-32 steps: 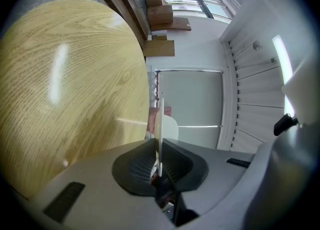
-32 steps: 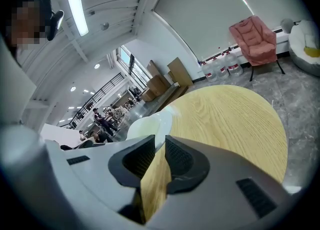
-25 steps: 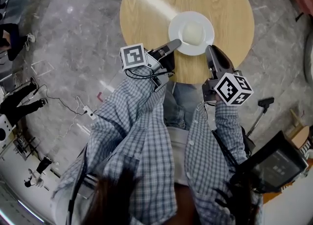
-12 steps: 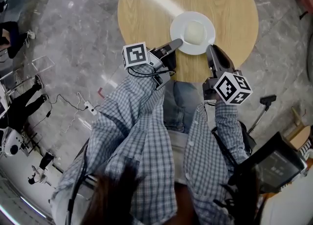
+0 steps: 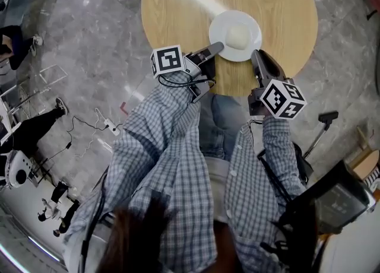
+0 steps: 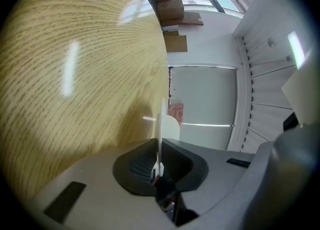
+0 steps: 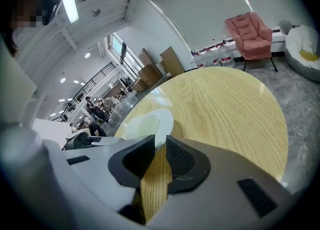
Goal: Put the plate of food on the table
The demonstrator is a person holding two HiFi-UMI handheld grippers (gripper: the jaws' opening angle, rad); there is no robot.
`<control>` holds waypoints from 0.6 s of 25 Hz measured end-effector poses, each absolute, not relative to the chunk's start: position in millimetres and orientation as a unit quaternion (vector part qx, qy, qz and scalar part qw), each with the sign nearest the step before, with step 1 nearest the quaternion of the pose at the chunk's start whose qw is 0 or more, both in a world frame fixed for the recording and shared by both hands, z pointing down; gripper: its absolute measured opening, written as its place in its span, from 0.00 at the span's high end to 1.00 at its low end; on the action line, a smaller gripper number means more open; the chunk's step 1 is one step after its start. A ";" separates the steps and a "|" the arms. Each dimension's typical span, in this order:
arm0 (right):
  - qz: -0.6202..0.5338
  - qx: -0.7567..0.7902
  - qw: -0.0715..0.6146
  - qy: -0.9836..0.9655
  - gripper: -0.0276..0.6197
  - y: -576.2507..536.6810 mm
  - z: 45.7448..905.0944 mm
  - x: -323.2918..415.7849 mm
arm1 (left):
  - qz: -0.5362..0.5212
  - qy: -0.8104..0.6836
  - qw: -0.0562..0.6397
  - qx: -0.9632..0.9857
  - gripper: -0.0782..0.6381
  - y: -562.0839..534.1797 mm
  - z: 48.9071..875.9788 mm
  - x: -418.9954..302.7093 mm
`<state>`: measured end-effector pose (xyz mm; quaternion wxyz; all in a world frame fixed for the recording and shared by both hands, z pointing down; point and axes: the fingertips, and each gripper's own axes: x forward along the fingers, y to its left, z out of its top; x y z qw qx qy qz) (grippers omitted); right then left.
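Observation:
A white plate (image 5: 221, 27) with a pale lump of food (image 5: 238, 35) is over the near side of the round wooden table (image 5: 190, 10). Whether it rests on the wood I cannot tell. My left gripper (image 5: 217, 47) is shut on the plate's left rim; in the left gripper view the plate (image 6: 161, 119) shows edge-on between the jaws of the left gripper (image 6: 159, 160). My right gripper (image 5: 256, 56) sits at the plate's near right edge. In the right gripper view the right gripper (image 7: 159, 146) has a narrow gap showing bare table (image 7: 225, 104), with the plate (image 7: 150, 123) just beyond the tips.
A pink armchair (image 7: 248, 31) and a white beanbag (image 7: 302, 44) stand beyond the table. Cardboard boxes (image 6: 172, 9) sit by a far wall. People and floor cables (image 5: 89, 129) are at the left; a black device (image 5: 335, 197) is at the lower right.
The plate and both grippers have shifted slightly farther over the table. The left gripper keeps its hold on the rim.

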<state>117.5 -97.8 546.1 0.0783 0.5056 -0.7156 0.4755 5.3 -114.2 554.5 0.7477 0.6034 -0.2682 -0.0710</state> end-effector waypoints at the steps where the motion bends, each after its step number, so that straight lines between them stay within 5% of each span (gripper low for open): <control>1: 0.471 0.505 0.087 -0.718 0.86 -98.0 547.2 116.9 | -0.070 -0.269 0.747 0.604 0.86 -114.5 555.5 5.2; 15: 0.239 0.459 0.319 -0.794 0.86 -94.7 540.9 92.8 | -0.031 -0.275 0.747 0.604 0.86 -106.2 570.6 1.5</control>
